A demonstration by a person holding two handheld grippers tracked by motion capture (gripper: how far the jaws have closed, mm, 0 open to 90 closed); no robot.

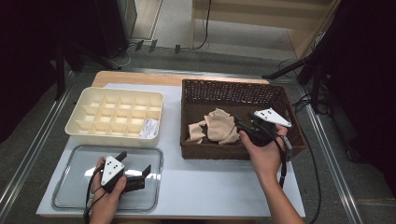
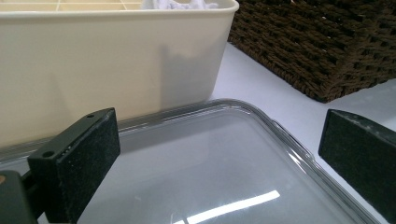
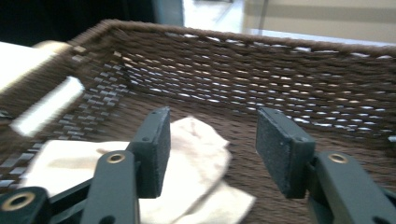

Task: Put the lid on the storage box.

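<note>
- The right gripper (image 1: 243, 125) reaches into the dark brown woven wicker basket (image 1: 280, 98), its jaws partly apart and empty, pads clear of cloth in the right gripper view
- The crumpled beige fabric pieces (image 1: 219, 125) lie on the basket floor toward its left-front part; the jaws sit just at the right edge of the pile
- The left gripper (image 1: 133, 177) rests over the clear shallow plastic tray (image 1: 63, 196) at the bench's near left, jaws wide with nothing between them
- The cream divided plastic organiser box (image 1: 91, 100) stands behind that tray, a small white item (image 1: 149, 128) in its near right cell
- To do the pick well, the right gripper should probably dip lower so one raised fold lies between the pads, then close on a single piece rather than the heap, and lift straight up clear of the wicker rim
</note>
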